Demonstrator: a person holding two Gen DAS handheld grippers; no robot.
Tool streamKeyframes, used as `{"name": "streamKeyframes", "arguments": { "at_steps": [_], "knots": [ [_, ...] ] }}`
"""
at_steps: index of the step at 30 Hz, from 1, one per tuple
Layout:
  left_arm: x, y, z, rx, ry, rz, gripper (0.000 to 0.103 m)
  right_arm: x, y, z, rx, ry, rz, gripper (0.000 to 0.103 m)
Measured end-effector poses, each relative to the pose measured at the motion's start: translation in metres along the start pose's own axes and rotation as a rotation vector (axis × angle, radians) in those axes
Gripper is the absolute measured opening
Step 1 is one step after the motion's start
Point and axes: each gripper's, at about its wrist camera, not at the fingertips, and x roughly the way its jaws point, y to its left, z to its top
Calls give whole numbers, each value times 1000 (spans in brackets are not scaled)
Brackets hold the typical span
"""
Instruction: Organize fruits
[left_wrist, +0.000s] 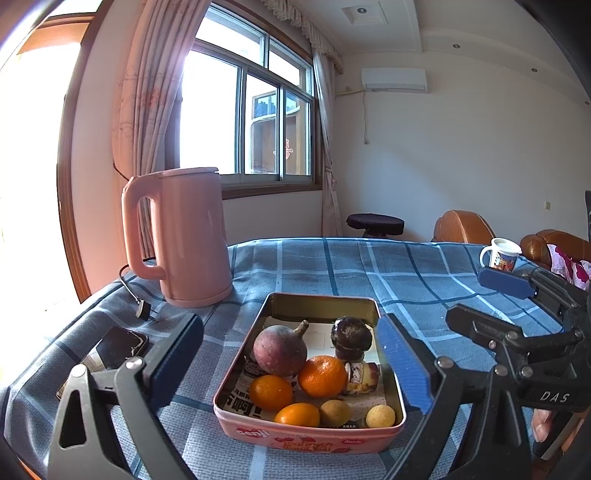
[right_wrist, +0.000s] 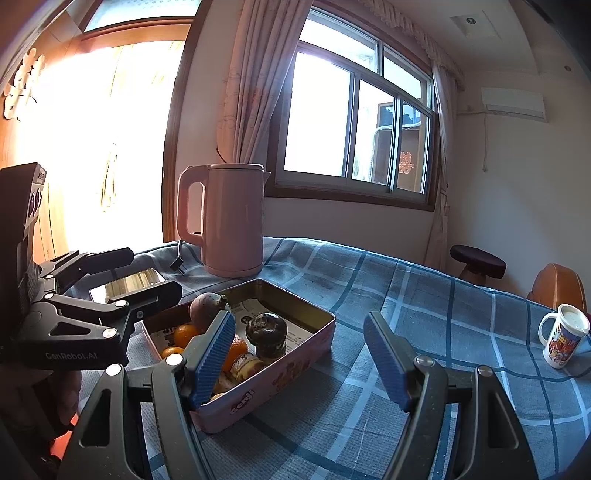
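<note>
A pink tin box (left_wrist: 306, 435) stands on the blue checked tablecloth and holds several fruits: a purple-red round fruit (left_wrist: 280, 350), oranges (left_wrist: 322, 376), small yellow fruits (left_wrist: 380, 416) and a dark fruit (left_wrist: 351, 338). My left gripper (left_wrist: 291, 369) is open and empty, its jaws either side of the box. My right gripper (right_wrist: 299, 363) is open and empty, its left finger (right_wrist: 214, 363) over the box's near right edge (right_wrist: 258, 395). The fruits also show in the right wrist view (right_wrist: 266, 332). The right gripper shows in the left wrist view (left_wrist: 509, 295); the left gripper shows in the right wrist view (right_wrist: 110, 288).
A pink electric kettle (left_wrist: 184, 236) with its plug (left_wrist: 142, 308) stands behind the box at the left. A phone (left_wrist: 110, 350) lies at the left. A printed mug (right_wrist: 563, 339) stands at the right. Brown chairs (left_wrist: 461, 227) and a stool (left_wrist: 375, 223) are beyond the table.
</note>
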Motion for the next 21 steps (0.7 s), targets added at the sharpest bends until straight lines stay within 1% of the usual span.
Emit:
{"name": "streamKeyframes", "arguments": {
  "at_steps": [6,11,14,17,21],
  "knots": [
    [0,0,0,1,-2,0,99,0,0,0,1,-2,-3,74],
    [-1,0,3,4,-8,5,103,-2,-2,0,5,-8,-9,74],
    [-1,1,5,2,-6,16,103,-2,-3,0,6,-9,-13,74],
    [-2,2,6,-1,-1,0,103,-3,-3,-1,6,-10,-16,74],
    [-2,0,6,4,-3,8,103,-3,-5,-2,8,-8,-19,74]
  ]
}}
